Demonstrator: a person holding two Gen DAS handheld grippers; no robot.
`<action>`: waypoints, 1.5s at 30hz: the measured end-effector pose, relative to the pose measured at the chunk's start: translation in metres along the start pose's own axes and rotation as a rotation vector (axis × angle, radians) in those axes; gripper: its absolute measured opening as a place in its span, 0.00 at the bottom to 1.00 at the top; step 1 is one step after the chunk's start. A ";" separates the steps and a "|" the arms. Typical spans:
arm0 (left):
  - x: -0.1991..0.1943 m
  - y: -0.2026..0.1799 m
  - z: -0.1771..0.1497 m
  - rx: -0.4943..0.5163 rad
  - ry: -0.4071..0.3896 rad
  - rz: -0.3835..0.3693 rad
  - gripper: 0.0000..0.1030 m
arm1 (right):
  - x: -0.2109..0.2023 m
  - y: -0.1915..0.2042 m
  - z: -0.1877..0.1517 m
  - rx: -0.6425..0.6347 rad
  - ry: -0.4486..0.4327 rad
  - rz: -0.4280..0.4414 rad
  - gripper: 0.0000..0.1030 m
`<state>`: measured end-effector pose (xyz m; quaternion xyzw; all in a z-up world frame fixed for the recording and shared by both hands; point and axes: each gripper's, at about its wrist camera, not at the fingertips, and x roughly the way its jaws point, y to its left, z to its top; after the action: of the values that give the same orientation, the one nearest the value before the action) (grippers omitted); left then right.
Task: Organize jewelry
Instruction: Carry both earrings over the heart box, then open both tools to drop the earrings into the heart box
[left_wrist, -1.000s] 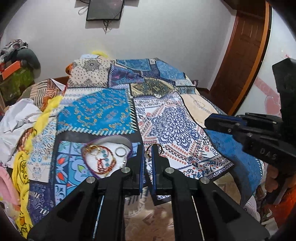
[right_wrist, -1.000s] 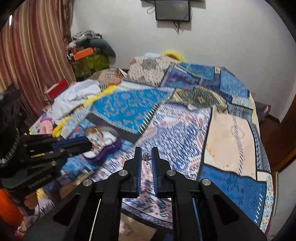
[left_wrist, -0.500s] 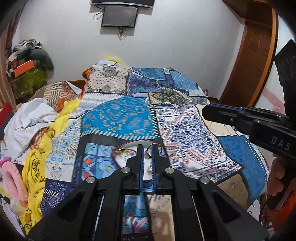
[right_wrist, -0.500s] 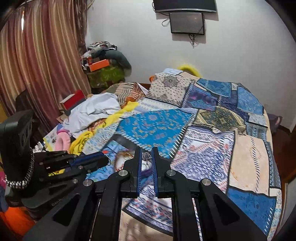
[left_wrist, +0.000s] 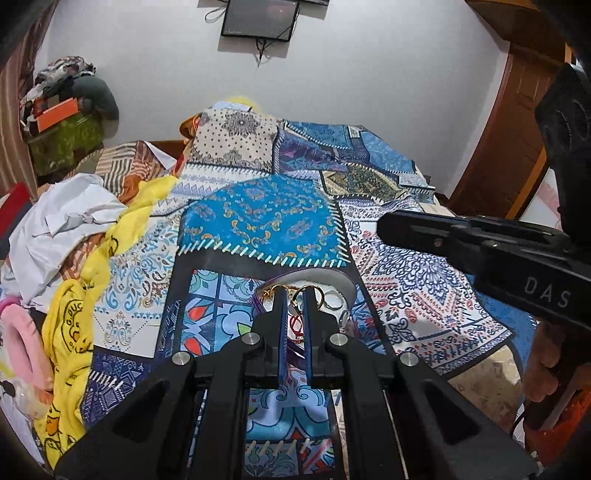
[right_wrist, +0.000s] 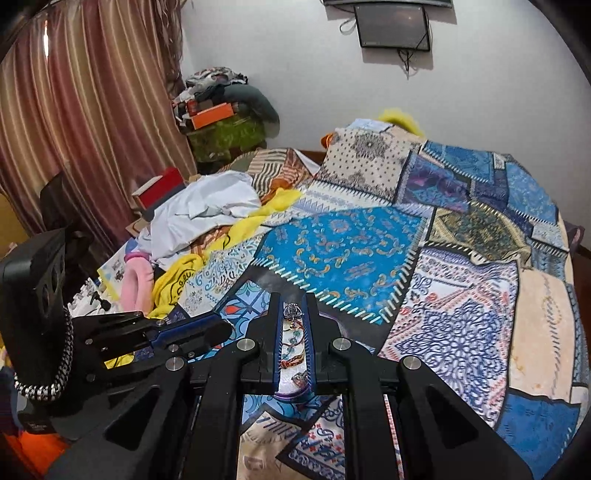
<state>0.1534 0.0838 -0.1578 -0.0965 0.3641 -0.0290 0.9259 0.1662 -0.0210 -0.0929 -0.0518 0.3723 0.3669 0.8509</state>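
Two grippers over one purple-rimmed jewelry tray (left_wrist: 341, 286), set on the near part of a patchwork bedspread (left_wrist: 258, 221). Held in the left gripper (left_wrist: 294, 299): one gold ring (left_wrist: 300, 295), pinched at the fingertips, jaws nearly closed with only a narrow gap. Held in the right gripper (right_wrist: 293, 306): one small silver ornament (right_wrist: 293, 310), clamped at the tips, jaws likewise drawn close. Both pieces poised above the tray's white lining. Inside the tray: a tangle of gold hoops (left_wrist: 271, 291), a red beaded strand (left_wrist: 295, 325), one silver ring (left_wrist: 334, 302) at the right; from the right wrist view, a teal beaded string (right_wrist: 293, 341) and a brownish bracelet (right_wrist: 291, 362) seen between the fingers; exact count of pieces impossible to give, much hidden behind the jaws. Right gripper's body crossing the right side of the left wrist view, marked "DAS"; left gripper's body at the near left of the right wrist view. Left of the tray, one yellow printed garment (left_wrist: 70, 332), one pink soft item (left_wrist: 22, 347), one crumpled white cloth (left_wrist: 62, 225). Farther left, one red box (right_wrist: 159, 186) and a heap of clothes with one orange box (right_wrist: 212, 114). On the far white wall, one dark screen (left_wrist: 260, 18). At the far right, one wooden door (left_wrist: 509, 122); at the left, striped curtains (right_wrist: 81, 110).
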 end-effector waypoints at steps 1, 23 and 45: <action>0.003 0.001 -0.001 -0.002 0.005 -0.002 0.06 | 0.004 -0.001 0.000 0.005 0.009 0.003 0.09; 0.057 -0.002 -0.009 0.017 0.109 -0.049 0.06 | 0.055 -0.010 -0.015 0.057 0.149 0.051 0.09; -0.035 -0.012 0.013 0.019 -0.050 0.032 0.24 | -0.043 0.004 0.007 0.039 -0.080 -0.052 0.36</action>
<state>0.1365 0.0785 -0.1223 -0.0826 0.3421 -0.0152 0.9359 0.1483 -0.0410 -0.0578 -0.0302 0.3434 0.3390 0.8753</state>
